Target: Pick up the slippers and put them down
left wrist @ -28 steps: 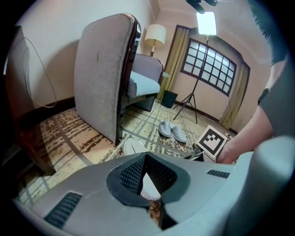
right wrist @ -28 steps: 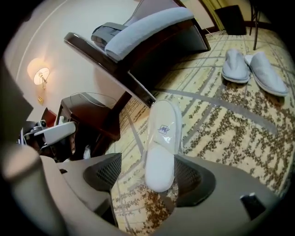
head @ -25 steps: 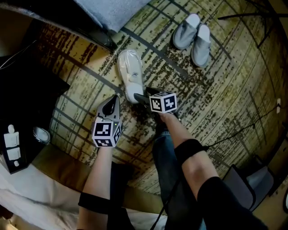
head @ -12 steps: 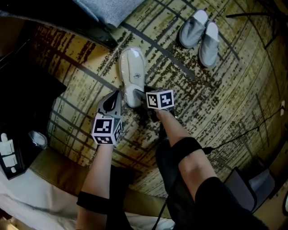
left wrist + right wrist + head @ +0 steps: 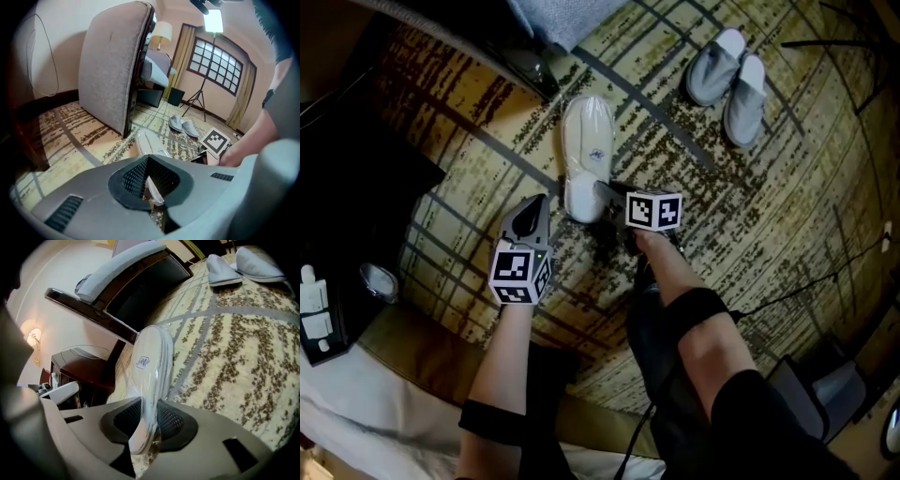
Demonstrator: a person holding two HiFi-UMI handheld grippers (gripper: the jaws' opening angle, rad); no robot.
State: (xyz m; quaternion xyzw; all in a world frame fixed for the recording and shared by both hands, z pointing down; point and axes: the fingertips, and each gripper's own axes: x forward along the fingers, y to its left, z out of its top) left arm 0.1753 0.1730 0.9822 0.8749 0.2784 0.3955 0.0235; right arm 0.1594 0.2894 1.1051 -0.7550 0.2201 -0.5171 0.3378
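My right tool [image 5: 602, 192] has just been closing its jaws, and they now stand narrow, pinching the near end of a white slipper [image 5: 587, 150] that seems wrapped in clear film. The slipper's length runs away from the tool over the patterned carpet [image 5: 750, 216], toe towards the dark furniture at the top of the head view. I cannot tell whether it still rests on the carpet. My left tool [image 5: 532, 217] hangs just beside it, jaws together. A pale sliver shows at their seam, and I cannot make out what it is. Well apart, at upper right, a pair of grey slippers [image 5: 728, 82] lies side by side. To do this well, I judge the grip should be firm before lifting, since the film may slip between the pads. I would raise it slowly and straight, expecting the far end to droop, then set it down flat.
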